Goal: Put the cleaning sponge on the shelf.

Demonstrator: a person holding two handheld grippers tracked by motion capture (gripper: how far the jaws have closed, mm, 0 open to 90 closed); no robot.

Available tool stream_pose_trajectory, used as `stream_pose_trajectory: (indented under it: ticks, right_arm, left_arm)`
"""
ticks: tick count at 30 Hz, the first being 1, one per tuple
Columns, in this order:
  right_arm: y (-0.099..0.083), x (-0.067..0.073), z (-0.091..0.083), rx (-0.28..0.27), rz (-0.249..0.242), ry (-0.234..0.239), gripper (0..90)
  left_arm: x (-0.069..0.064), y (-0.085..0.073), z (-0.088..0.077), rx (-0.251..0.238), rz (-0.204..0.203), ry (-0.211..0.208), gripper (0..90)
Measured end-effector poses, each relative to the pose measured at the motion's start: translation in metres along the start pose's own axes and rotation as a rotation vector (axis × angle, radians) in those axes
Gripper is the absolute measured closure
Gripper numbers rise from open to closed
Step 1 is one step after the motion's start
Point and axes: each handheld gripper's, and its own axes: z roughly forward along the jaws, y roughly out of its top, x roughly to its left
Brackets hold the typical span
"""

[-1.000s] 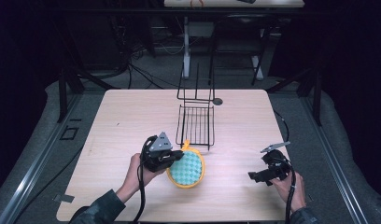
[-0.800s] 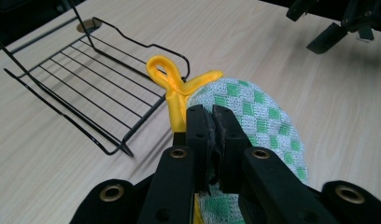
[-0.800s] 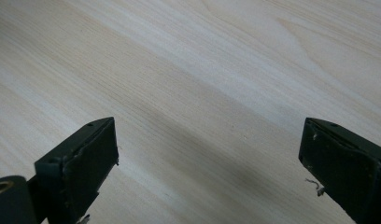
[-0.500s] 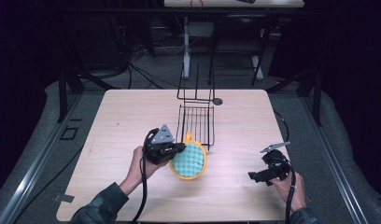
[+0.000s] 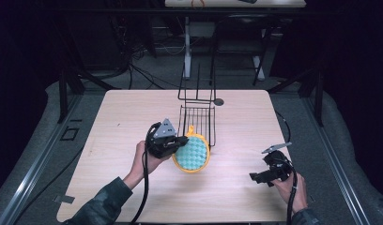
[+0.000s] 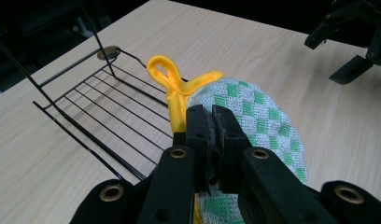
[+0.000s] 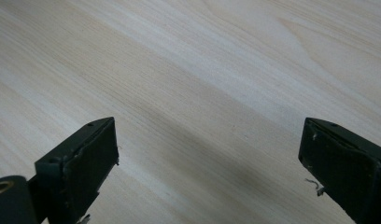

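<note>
A round pot holder point(image 5: 193, 154) with a green and white check face and a yellow rim hangs tilted just above the table, its yellow loop point(image 6: 166, 77) pointing toward the black wire rack point(image 5: 197, 119). My left gripper point(image 5: 176, 142) is shut on its edge; in the left gripper view the jaws point(image 6: 211, 122) pinch the cloth point(image 6: 254, 119) close beside the loop. My right gripper point(image 5: 256, 176) stands open near the table's right front, its pads point(image 7: 88, 154) wide apart over bare wood with nothing between them.
The wire rack point(image 6: 93, 105) has a flat grid shelf and an upright frame, standing at the table's middle back. A small round disc point(image 5: 219, 101) lies beside it. The wooden table point(image 5: 133, 117) has dark floor and cables beyond its edges.
My left gripper has carried the pot holder up and to the right, closer to the wire rack, tilting it more upright. The right gripper has stayed where it was.
</note>
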Motion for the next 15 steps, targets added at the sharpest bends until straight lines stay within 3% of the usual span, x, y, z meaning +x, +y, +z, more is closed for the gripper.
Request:
stream_pose_trajectory:
  ticks: [15]
  right_arm:
    - [0.000, 0.000, 0.000, 0.001, 0.001, 0.005, 4.3]
  left_arm:
    - [0.013, 0.003, 0.007, -0.030, -0.016, 0.029, 86.4]
